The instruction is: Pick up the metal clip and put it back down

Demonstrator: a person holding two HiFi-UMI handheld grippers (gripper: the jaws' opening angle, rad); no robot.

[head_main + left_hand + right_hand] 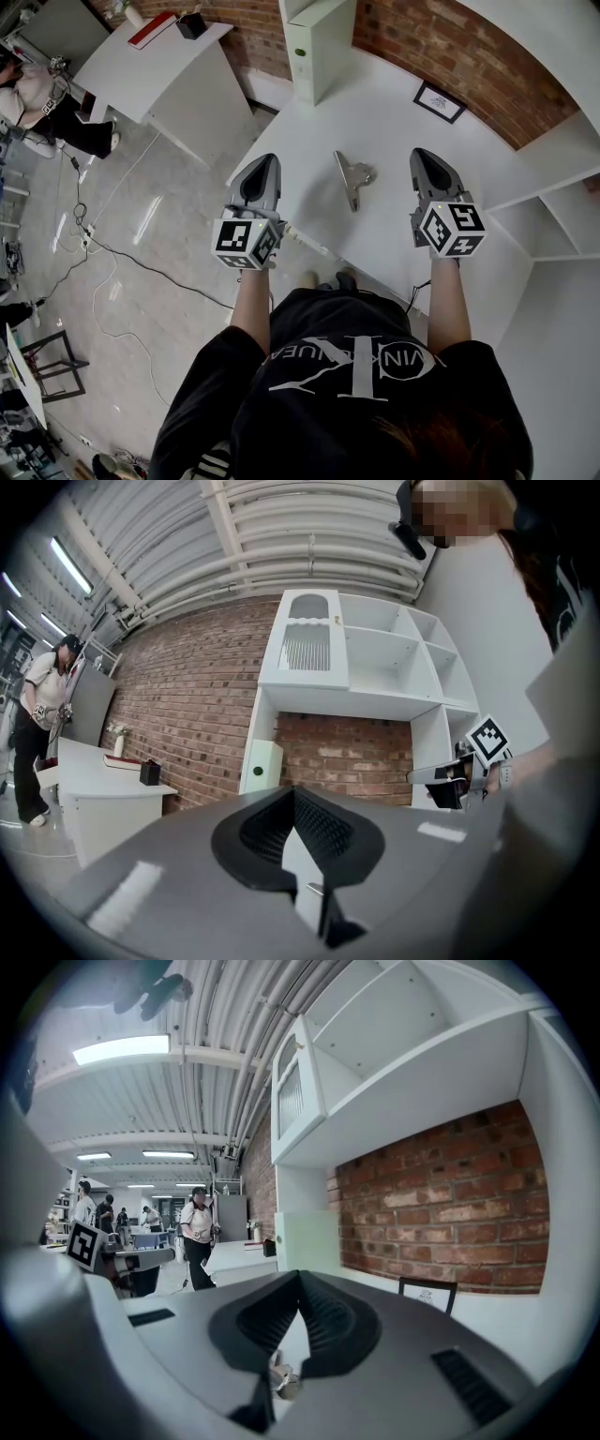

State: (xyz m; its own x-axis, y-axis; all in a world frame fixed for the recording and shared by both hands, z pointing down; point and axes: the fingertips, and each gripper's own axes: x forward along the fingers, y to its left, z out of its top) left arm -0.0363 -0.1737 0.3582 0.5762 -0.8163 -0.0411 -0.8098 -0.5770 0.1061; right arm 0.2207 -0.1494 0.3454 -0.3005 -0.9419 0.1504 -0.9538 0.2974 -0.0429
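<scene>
Clip looks stiff, light and slick; best pinched across its body. Left gripper and right gripper are pressed together, empty.

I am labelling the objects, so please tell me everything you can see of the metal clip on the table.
The metal clip is silver-grey and shiny, with a long narrow arm and a wider part on its right side. It lies flat on the white table, its length pointing roughly away from the person. It is between the left gripper and the right gripper, and neither touches it.
</scene>
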